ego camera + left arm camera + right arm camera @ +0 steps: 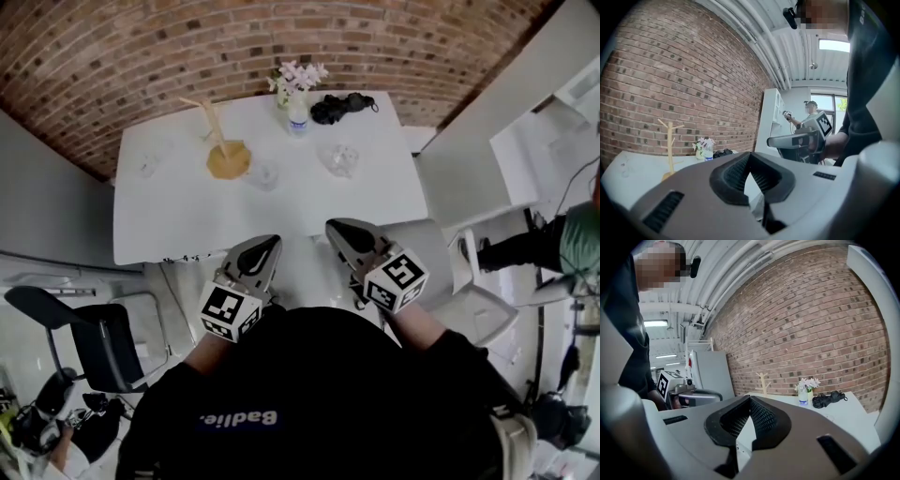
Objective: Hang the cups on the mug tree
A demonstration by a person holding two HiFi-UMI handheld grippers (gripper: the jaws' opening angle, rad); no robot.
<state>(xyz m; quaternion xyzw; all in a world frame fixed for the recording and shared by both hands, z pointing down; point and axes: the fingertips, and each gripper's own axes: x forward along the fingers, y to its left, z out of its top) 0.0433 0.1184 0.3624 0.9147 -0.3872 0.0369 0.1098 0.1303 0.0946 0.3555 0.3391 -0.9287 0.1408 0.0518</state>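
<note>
Nothing's hung yet. The mug tree (221, 141) stands bare toward the table's (187, 230) far left corner, with the clear cups (339, 160) sitting loose around it. Left tool (273, 243) and right tool (334, 228) are both pinched closed and empty, just off the near edge.

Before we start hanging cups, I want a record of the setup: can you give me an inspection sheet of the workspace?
Surface: white table.
Job's things: mug tree back left, nothing hung; clear cups, apparently three, spread apart on the table.
Clutter: flowers, bottle and black bundle at the far edge.
Grippers: left tongs and right tongs shut, empty, by the near edge.
Cables: nothing seen on the table.
Surroundings: brick wall, black chair, another person at right.
</note>
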